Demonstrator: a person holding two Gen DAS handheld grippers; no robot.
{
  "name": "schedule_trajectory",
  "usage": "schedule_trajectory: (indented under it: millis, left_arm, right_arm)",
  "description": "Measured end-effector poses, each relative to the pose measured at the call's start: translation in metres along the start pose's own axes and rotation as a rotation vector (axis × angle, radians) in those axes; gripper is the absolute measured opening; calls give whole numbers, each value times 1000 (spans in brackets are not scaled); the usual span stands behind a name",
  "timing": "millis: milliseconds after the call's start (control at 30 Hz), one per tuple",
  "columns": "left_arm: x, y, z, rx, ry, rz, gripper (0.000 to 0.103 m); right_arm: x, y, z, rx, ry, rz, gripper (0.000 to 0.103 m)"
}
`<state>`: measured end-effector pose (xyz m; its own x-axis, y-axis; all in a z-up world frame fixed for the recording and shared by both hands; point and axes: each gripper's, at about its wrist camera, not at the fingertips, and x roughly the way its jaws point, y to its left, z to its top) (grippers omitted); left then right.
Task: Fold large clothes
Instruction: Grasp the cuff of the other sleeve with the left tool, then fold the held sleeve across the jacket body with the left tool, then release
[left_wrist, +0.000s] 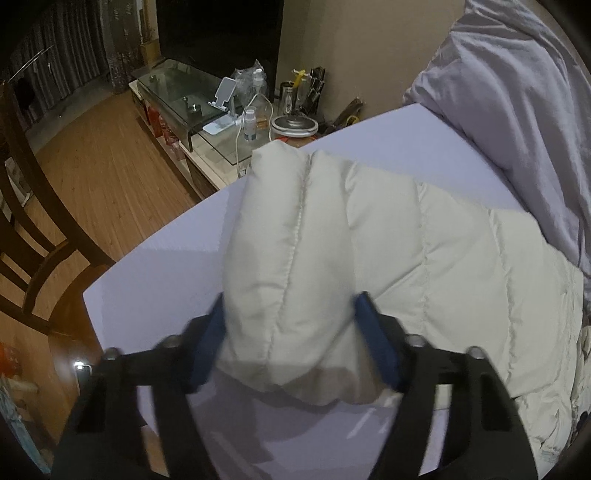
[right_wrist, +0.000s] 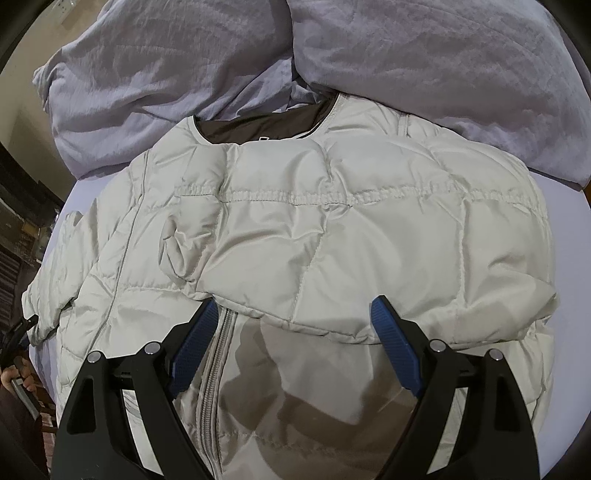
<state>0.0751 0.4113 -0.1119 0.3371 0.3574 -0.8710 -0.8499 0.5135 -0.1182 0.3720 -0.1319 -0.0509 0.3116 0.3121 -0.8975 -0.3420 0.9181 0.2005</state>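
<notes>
We hold a cream quilted down jacket (right_wrist: 332, 229) spread across a bed (left_wrist: 155, 266) covered in a pale lavender sheet, its collar end lying against the rumpled lavender duvet (right_wrist: 424, 62) at the far side. In the left wrist view, our left tool (left_wrist: 290, 332) has its blue-padded fingers (left_wrist: 376, 339) on either side of a puffy sleeve (left_wrist: 291, 236), the padding bulging between them; the fingers look blurred, and we cannot tell for certain whether they are pinching the fabric or merely framing it. The sleeve stands raised over the sheet, with the jacket's body just beside it on the right. In the right wrist view, our right tool (right_wrist: 291, 332) hovers spread wide above the jacket front, gripping nothing, its left pad close to the silver zipper (right_wrist: 212, 369) and the folded-over sleeve (right_wrist: 369, 266) lying across the chest ahead of it. The dark lining (right_wrist: 258, 125) shows at the open neck. Beyond the bed's corner stand a glass TV stand (left_wrist: 173, 96) with bottles and a phone holder, and a dark wooden chair (left_wrist: 33, 236) on the wood floor (left_wrist: 103, 166).
</notes>
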Motion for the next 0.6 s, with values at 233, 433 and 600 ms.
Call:
schedule_trajectory:
  millis: [233, 433, 600]
  left_arm:
    - [-9, -8, 0, -33, -8, -46, 18]
    - [-33, -21, 7, -23, -52, -71, 14]
    - [-75, -55, 18, 27, -137, -168, 14]
  right_arm:
    - [-6, -3, -4, -7, -9, 9, 86]
    - [-15, -12, -9, 7, -23, 11, 86]
    - [-23, -24, -14, 30, -37, 5, 86]
